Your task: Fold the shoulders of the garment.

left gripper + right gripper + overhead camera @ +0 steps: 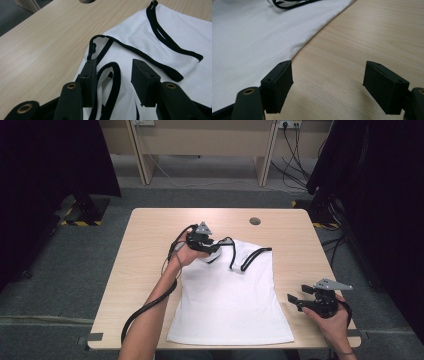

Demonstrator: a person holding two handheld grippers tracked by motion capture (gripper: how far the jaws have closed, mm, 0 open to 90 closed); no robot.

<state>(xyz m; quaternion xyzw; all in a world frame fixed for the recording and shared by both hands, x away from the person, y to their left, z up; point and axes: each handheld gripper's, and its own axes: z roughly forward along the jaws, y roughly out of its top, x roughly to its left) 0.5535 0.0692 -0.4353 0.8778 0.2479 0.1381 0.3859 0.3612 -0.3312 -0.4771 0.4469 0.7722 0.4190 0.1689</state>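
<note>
Your left gripper (113, 75) at ten o'clock straddles the white tank top's (230, 300) black strap (112, 82), jaws parted, nothing pinched; right gripper (296, 301) waits open at four o'clock, off the hem side.

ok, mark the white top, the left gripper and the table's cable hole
white top (230, 305), high view, on its plain body.
left gripper (113, 72), left gripper view, midway between its open fingertips, over a black strap.
cable hole (255, 221), high view, on its centre.
</note>
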